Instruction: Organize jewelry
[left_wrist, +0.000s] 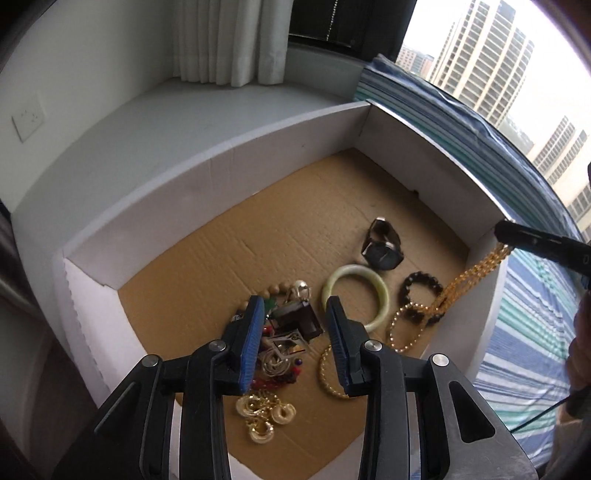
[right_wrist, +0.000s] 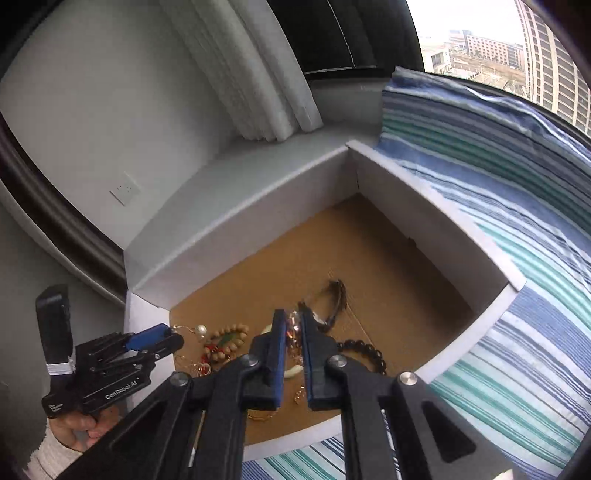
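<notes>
Left wrist view first: the left gripper (left_wrist: 295, 332) hangs over a shallow white box (left_wrist: 207, 173) with a brown cardboard floor, its blue pads spread apart with nothing pinched between them. Below it lies a tangled heap of jewelry (left_wrist: 280, 343), with wooden beads, a pearl piece and a dark square block in it. Gold hoop earrings (left_wrist: 264, 411) sit nearer the camera. To the right rest a pale green bangle (left_wrist: 356, 295), a dark wristwatch (left_wrist: 382, 245), a black bead bracelet (left_wrist: 421, 295), a gold bead bracelet (left_wrist: 406, 328) and a twisted gold bangle (left_wrist: 328, 373), partly behind the right finger. At the right edge, the right gripper (left_wrist: 509, 230) comes in over the box wall, and a gold chain (left_wrist: 469, 277) dangles from its tip down onto the bracelets.

Over to the right wrist view: here the right gripper (right_wrist: 293, 332) has its fingers nearly pressed together, pinching that gold chain (right_wrist: 293, 328), blurred in the narrow gap. Only this view shows the left gripper (right_wrist: 155, 338) from the side, held by a hand (right_wrist: 77, 430) in a pale knit sleeve. The box (right_wrist: 424, 214) sits on a blue, green and white striped cloth (right_wrist: 517, 206). The green bangle is mostly hidden behind the fingers; the wooden beads (right_wrist: 229, 339) and the black bead bracelet (right_wrist: 365, 350) are in view.
</notes>
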